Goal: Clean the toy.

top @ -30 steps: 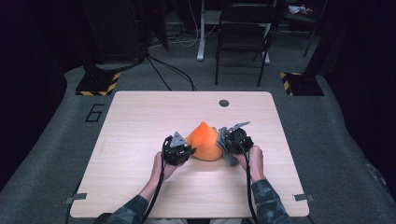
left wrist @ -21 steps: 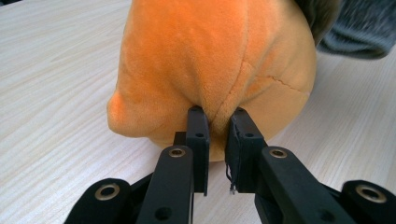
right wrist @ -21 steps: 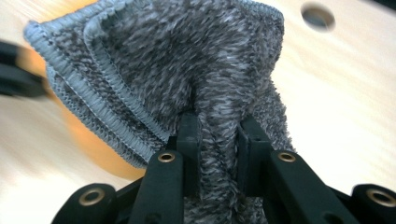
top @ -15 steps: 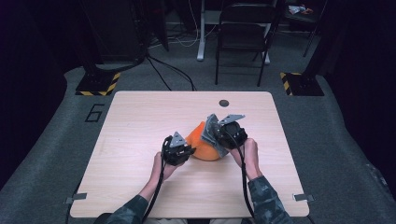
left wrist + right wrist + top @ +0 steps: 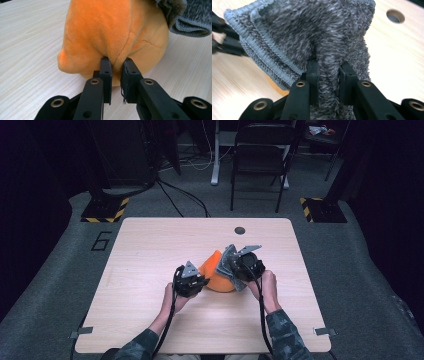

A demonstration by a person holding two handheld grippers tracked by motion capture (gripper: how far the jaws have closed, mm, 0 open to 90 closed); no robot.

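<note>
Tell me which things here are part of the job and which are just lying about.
Part of the job:
- orange plush toy, pinched by the left tool
- grey knit cloth, pinched by the right tool, draped at the toy's side
- table they rest on

Lying about:
- folding chair behind the table
- cables on the floor
- striped floor plates

fuzzy orange plush toy (image 5: pixel 112 37), grey knit cloth (image 5: pixel 312 32), matt pale wood table (image 5: pixel 150 250).
</note>
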